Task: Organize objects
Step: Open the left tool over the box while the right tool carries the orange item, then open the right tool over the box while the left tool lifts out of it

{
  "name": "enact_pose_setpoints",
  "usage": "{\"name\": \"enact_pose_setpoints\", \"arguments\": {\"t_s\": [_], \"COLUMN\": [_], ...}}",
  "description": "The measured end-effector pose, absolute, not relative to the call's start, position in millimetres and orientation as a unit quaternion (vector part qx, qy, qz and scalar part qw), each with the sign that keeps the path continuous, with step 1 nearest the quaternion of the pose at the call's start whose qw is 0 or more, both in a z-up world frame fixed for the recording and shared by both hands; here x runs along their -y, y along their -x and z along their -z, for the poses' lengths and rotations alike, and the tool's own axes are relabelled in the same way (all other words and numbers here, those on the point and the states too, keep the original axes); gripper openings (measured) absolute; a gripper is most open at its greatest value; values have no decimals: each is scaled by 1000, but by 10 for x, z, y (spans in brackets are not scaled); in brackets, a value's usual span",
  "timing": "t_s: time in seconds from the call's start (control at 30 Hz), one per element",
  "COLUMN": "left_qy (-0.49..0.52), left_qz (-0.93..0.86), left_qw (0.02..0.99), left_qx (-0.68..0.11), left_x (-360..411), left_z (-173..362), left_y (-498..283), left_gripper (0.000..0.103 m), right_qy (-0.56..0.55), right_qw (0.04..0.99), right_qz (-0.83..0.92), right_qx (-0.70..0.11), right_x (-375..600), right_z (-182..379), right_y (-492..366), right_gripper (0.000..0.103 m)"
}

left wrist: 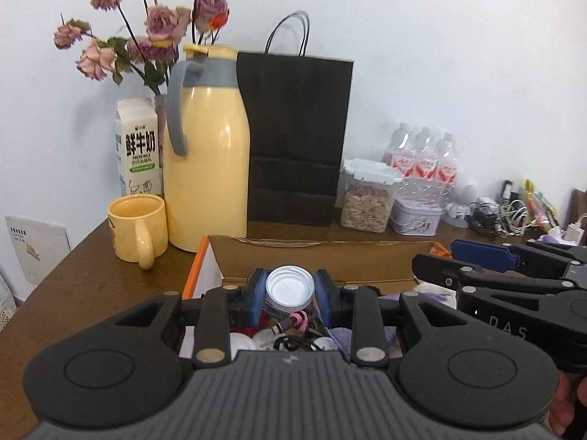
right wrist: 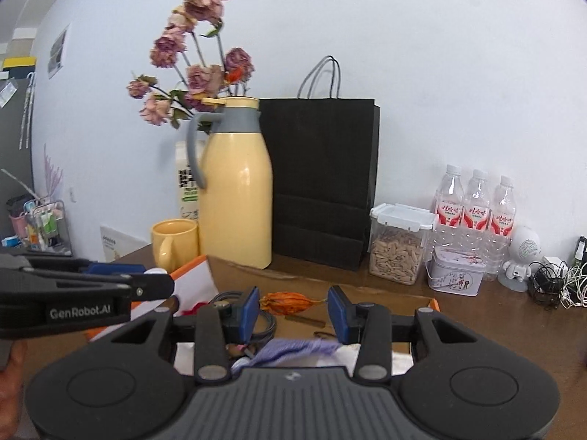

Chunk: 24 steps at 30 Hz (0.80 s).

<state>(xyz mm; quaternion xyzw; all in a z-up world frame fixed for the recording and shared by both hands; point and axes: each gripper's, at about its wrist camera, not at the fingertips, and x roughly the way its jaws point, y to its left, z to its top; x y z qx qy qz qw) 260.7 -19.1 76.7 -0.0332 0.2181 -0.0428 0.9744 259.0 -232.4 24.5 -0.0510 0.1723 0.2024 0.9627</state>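
Note:
My left gripper (left wrist: 290,290) is shut on a small jar with a silver lid (left wrist: 290,288), held above an open cardboard box (left wrist: 323,256) with an orange rim. The box holds cables, a purple cloth (right wrist: 293,350) and small round lids (left wrist: 242,344). My right gripper (right wrist: 293,310) is open and empty over the same box, with an orange dried pod (right wrist: 290,302) lying beyond its fingertips. The right gripper also shows in the left wrist view (left wrist: 513,275) at the right. The left gripper shows in the right wrist view (right wrist: 91,286) at the left.
On the brown table behind the box stand a yellow mug (left wrist: 137,231), a yellow thermos jug (left wrist: 205,154), a milk carton (left wrist: 137,146), dried roses (left wrist: 146,33), a black paper bag (left wrist: 297,139), a seed container (left wrist: 367,198), a tin (left wrist: 414,216), water bottles (left wrist: 422,161) and tangled chargers (left wrist: 506,216).

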Motion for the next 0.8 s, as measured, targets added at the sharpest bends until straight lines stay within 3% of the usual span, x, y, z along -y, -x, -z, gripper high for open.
{"name": "enact_pose_setpoints", "arguments": {"t_s": [0.43, 0.47, 0.5, 0.6, 0.63, 0.67, 0.7, 0.77, 0.8], "left_qy": [11, 10, 9, 9, 8, 7, 8, 13, 13], "left_qz": [18, 14, 9, -4, -5, -18, -24, -21, -17], "left_qw": [970, 971, 973, 979, 980, 982, 983, 983, 984], "left_qx": [-242, -237, -232, -205, -198, -190, -183, -180, -179], "left_x": [350, 348, 340, 313, 309, 302, 287, 257, 250], "left_z": [-368, -366, -370, -416, -433, -446, -461, -480, -488], "left_y": [-3038, -3014, -2986, -2866, -2824, -2787, -2761, -2719, -2694], "left_gripper": [31, 37, 56, 89, 92, 103, 103, 103, 103], "right_qy": [35, 35, 33, 30, 32, 32, 31, 25, 23], "right_qw": [953, 953, 953, 956, 957, 958, 960, 962, 964], "right_qz": [-195, -195, -194, -185, -183, -181, -177, -172, -171], "right_qx": [-229, -231, -231, -226, -222, -218, -215, -209, -205], "right_x": [2458, 2462, 2470, 2499, 2506, 2516, 2533, 2575, 2594], "right_z": [121, 133, 139, 132, 125, 115, 103, 82, 73], "right_y": [-3099, -3098, -3087, -3036, -3011, -2986, -2964, -2925, -2906], "right_gripper": [40, 40, 40, 66, 74, 75, 76, 96, 98]}}
